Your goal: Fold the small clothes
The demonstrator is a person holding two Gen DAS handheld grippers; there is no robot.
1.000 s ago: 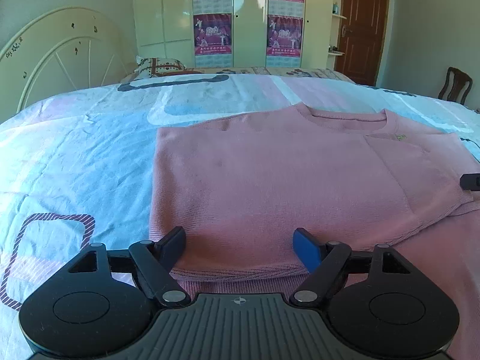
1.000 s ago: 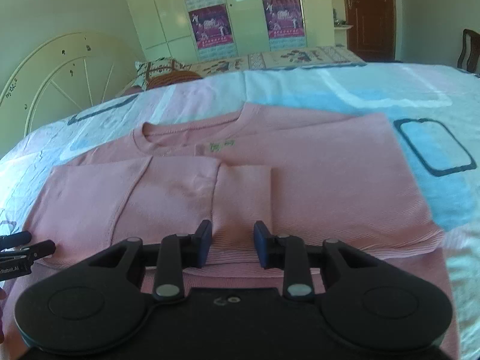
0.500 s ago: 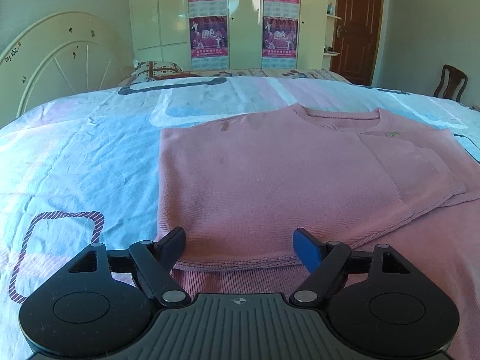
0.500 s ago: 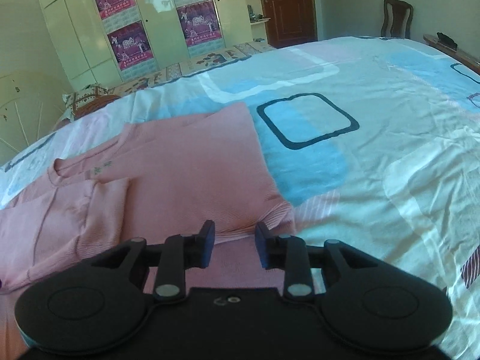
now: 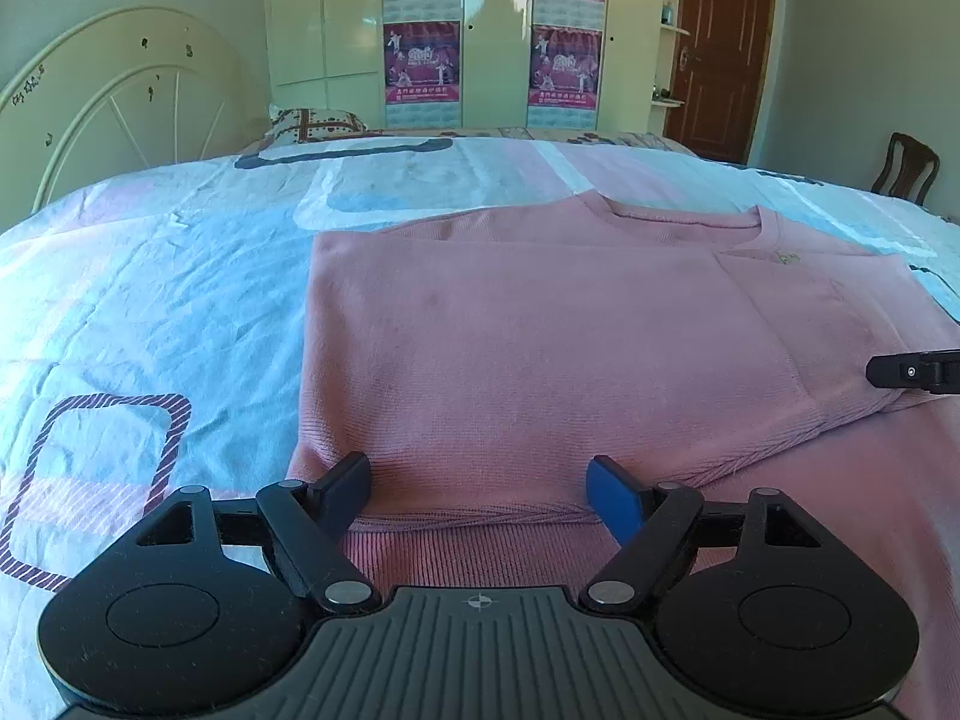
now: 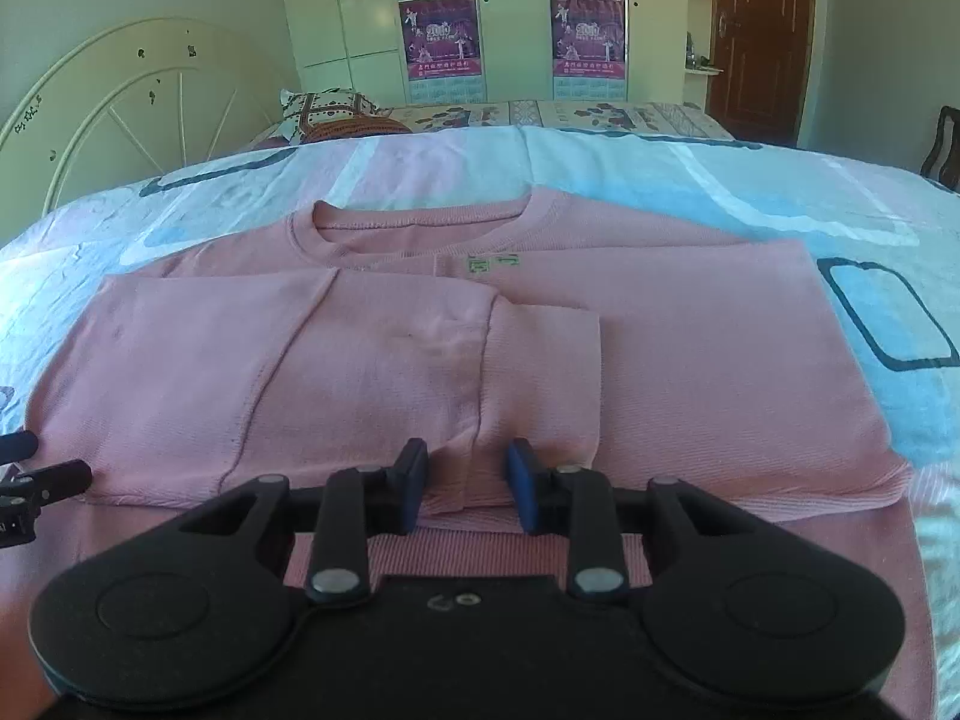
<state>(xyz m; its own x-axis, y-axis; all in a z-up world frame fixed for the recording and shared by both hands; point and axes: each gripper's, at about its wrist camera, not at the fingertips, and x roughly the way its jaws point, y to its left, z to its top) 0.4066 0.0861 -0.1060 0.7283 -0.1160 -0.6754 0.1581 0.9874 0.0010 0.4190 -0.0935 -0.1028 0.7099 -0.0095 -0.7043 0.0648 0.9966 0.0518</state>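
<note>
Right gripper [image 6: 465,483] swung right, returned over sweater [image 6: 540,360] sleeve cuff.

This is a bedroom in a home. A wide bed [image 5: 150,300] fills most of both views, covered with a sheet printed in pale blue, pink and white blocks, and a cream round headboard [image 5: 120,96] stands at its far left. A patterned pillow [image 6: 336,111] lies near it. Behind the bed stands a tall cream wardrobe [image 5: 492,30] with posters [image 5: 423,63] on its doors. A brown wooden door [image 5: 720,48] and a dark wooden chair [image 5: 906,165] are at the right.
</note>
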